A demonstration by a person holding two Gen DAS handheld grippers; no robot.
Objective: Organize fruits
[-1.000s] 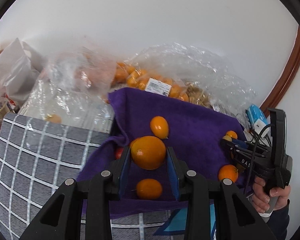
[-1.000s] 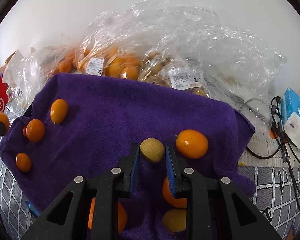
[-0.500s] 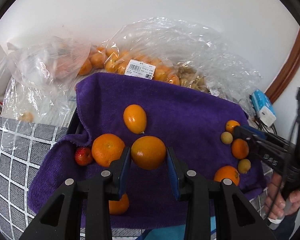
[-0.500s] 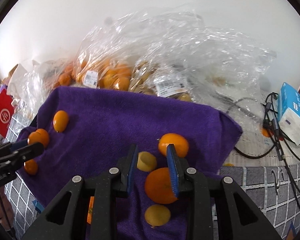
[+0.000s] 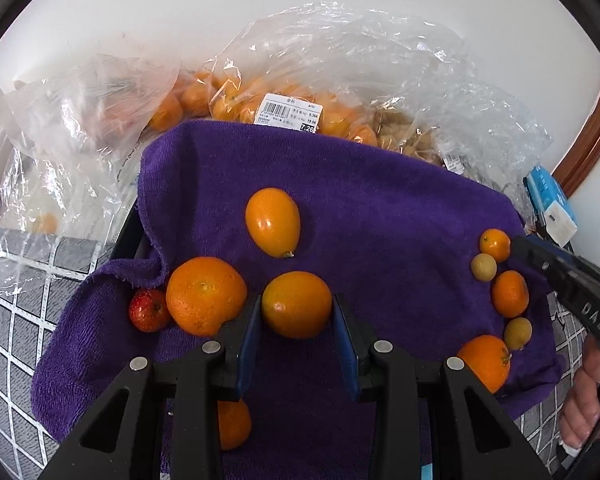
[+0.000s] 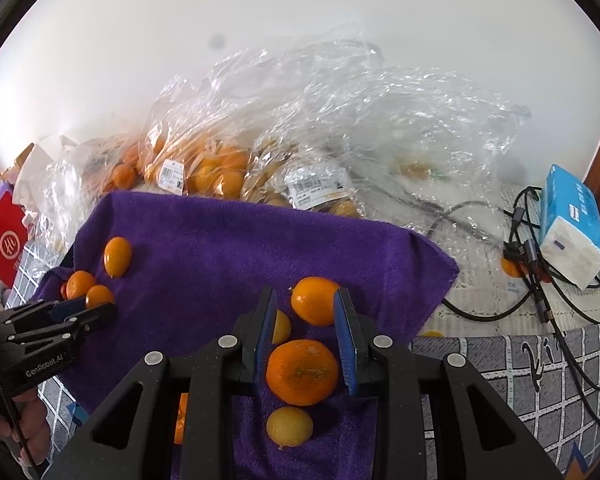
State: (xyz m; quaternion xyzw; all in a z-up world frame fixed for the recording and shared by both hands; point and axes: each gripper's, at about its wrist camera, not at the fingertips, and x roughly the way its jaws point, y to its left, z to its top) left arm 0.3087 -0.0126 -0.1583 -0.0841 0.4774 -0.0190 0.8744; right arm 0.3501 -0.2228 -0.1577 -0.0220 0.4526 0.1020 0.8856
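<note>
A purple towel (image 5: 380, 208) carries the loose fruit. My left gripper (image 5: 296, 302) is shut on a small round orange (image 5: 296, 320), held just above the towel. Beside it lie a bigger orange (image 5: 206, 295), a red berry (image 5: 149, 310) and an oval kumquat (image 5: 273, 222). My right gripper (image 6: 305, 296) stands narrowly open and holds nothing. Under it on the towel lie a tangerine (image 6: 302, 372), an orange fruit (image 6: 314, 312) and a yellowish fruit (image 6: 283, 326) half hidden by the left finger. The right wrist view shows the left gripper (image 6: 96, 308) at the towel's left end.
Clear plastic bags (image 6: 228, 168) of oranges and other fruit pile up against the white wall behind the towel. A blue tissue pack (image 6: 572, 224) and tangled cables (image 6: 540, 280) lie to the right. A grey checked cloth (image 5: 16, 288) covers the surface. A red box (image 6: 8, 240) stands far left.
My right gripper let go of the small yellowish fruit, which now rests on the towel. My left gripper carried its orange to the right over the towel and lower.
</note>
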